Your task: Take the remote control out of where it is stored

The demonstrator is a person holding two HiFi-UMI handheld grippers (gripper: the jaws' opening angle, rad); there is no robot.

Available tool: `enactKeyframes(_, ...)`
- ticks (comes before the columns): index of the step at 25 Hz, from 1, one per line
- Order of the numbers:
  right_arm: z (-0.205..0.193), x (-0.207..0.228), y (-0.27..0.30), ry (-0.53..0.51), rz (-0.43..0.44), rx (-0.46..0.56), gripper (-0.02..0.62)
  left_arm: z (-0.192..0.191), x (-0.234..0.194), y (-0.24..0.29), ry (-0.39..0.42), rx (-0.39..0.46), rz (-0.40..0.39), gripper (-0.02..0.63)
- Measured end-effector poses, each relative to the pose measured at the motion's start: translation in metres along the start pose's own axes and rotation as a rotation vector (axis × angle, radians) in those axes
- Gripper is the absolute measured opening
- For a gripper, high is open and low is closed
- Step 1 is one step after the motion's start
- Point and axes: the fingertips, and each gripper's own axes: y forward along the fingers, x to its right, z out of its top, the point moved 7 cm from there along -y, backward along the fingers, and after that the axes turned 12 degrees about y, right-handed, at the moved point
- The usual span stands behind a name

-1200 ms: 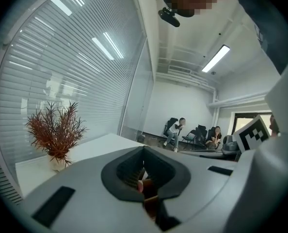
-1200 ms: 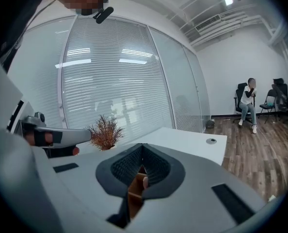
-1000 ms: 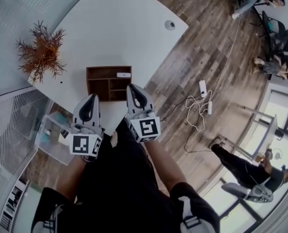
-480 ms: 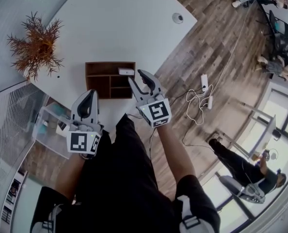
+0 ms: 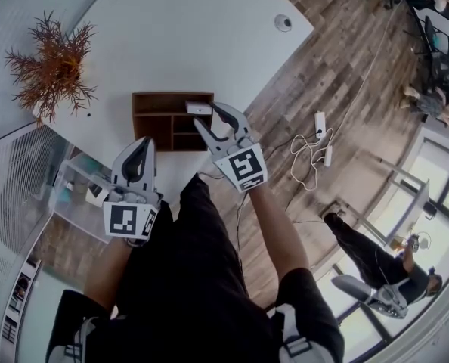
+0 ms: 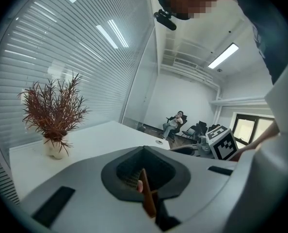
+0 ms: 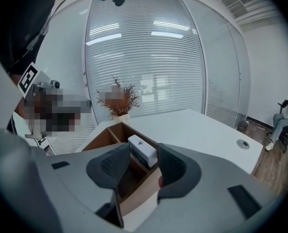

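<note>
White curved table (image 5: 187, 44) in front of me, wood-plank floor (image 5: 345, 82) to my right, power strips (image 5: 319, 125) and tangled cable there, glass wall with blinds (image 7: 149, 67), dried reddish plant (image 5: 49, 63), ceiling strip light (image 6: 223, 56).

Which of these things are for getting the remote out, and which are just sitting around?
For the job:
- remote control
- wooden organizer holding it
- right hand-held gripper, jaws just opening, remote lined up between them, not gripped

Just lying about:
- dried plant
- power strip on the floor
- clear bin by the table
</note>
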Motion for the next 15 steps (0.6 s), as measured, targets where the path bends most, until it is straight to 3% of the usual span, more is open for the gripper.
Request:
enactKeyframes(9, -0.001, 0.002, 0.012, -0.060, 0.013, -0.039, 0.163, -0.004, -0.003, 0.002, -0.011, -0.003, 0.008, 0.006)
enactKeyframes(15, 0.001, 0.005, 0.012, -0.086, -0.024, -0.019, 0.092, -0.006, -0.005, 0.002, -0.018, -0.010, 0.016, 0.006)
